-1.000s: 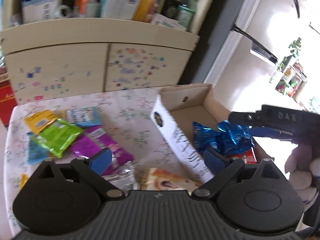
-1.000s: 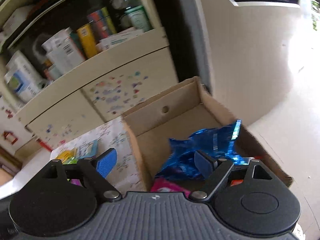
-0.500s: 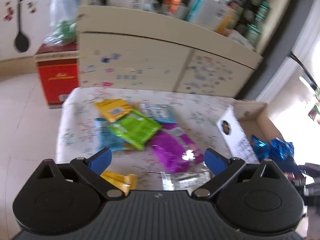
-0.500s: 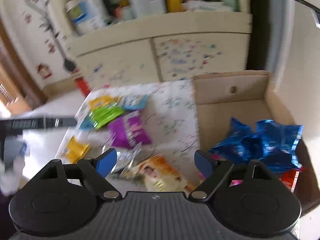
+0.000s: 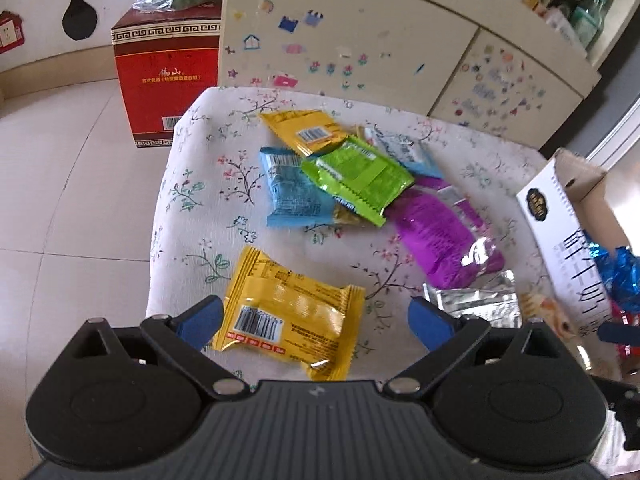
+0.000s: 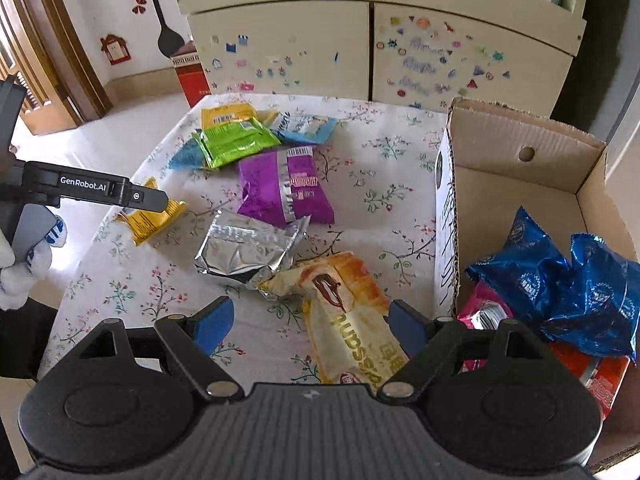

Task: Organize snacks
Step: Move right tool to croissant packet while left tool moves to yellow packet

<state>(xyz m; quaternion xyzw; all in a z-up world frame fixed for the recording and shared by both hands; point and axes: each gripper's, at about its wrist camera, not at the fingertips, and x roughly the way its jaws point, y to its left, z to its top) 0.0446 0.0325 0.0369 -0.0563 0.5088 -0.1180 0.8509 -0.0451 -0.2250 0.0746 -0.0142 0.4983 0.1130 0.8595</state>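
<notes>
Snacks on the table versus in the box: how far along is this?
Done: blue foil packets lie in the cardboard box. In hand: nothing; left gripper open over a yellow packet, right gripper open over a croissant pack. Left: the green, purple and silver packets.

Floral-clothed table (image 6: 360,184) carries snack packets (image 6: 286,188) and cardboard box (image 6: 520,148).

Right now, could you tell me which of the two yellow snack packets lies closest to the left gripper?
The barcode-up yellow packet lying alone between the open left gripper fingers; the other yellow packet sits farther off, tucked under the green packet.
</notes>
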